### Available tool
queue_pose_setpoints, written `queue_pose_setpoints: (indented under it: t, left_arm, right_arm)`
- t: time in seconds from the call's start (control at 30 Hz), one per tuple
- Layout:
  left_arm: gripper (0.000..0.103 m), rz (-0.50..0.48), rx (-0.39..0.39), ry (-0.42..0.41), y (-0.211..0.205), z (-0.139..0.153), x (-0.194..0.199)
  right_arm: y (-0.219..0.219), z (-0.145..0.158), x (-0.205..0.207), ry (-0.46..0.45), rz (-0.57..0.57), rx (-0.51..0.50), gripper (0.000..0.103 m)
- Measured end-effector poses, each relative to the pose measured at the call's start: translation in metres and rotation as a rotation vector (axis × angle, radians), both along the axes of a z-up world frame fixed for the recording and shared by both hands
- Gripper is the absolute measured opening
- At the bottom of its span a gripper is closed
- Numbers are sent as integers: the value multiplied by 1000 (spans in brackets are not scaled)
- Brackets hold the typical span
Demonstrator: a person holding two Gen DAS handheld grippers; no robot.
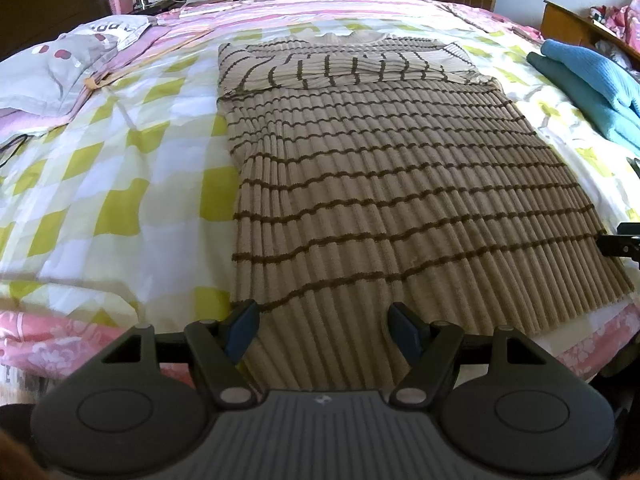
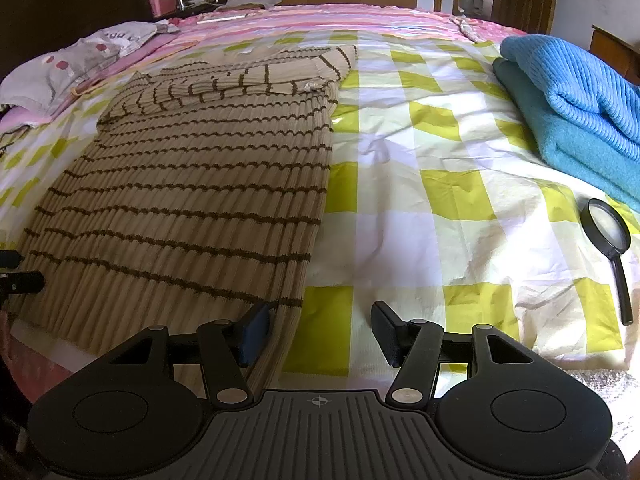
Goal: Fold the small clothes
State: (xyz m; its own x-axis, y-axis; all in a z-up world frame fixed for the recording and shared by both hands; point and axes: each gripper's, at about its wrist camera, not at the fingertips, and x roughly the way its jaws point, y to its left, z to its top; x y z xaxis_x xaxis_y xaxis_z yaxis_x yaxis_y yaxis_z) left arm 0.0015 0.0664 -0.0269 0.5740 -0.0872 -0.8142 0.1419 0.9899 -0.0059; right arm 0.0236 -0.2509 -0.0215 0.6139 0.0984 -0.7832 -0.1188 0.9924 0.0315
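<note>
Your striped ribbed sweater (image 1: pixel 380 184) lies flat on the checked bedspread (image 2: pixel 440 184), sleeves already folded across the chest; the body fold remains. Your left gripper (image 1: pixel 322 330) and right gripper (image 2: pixel 320 330) sit at its hem corners, jaws wide apart, holding nothing.

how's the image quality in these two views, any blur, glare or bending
Left wrist view: strong fisheye bowing, the bed edge curves; the striped sweater is sharp, the checked bedspread smears at lower left. Right wrist view: same bowing, dark corner vignetting; daylight washes out the white checks, and the magnifying glass lens shows pale glare.
</note>
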Motion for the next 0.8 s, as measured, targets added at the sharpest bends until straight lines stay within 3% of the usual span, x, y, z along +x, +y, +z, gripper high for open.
queue_pose_setpoints:
  t: [0.43, 0.8]
  left_arm:
    - [76, 86, -24, -21, 16, 9, -9]
    - [73, 163, -87, 39, 29, 0, 3]
  right_arm:
    - [-8, 3, -8, 44, -6, 67, 58]
    - [-17, 2, -5, 69, -26, 155, 58]
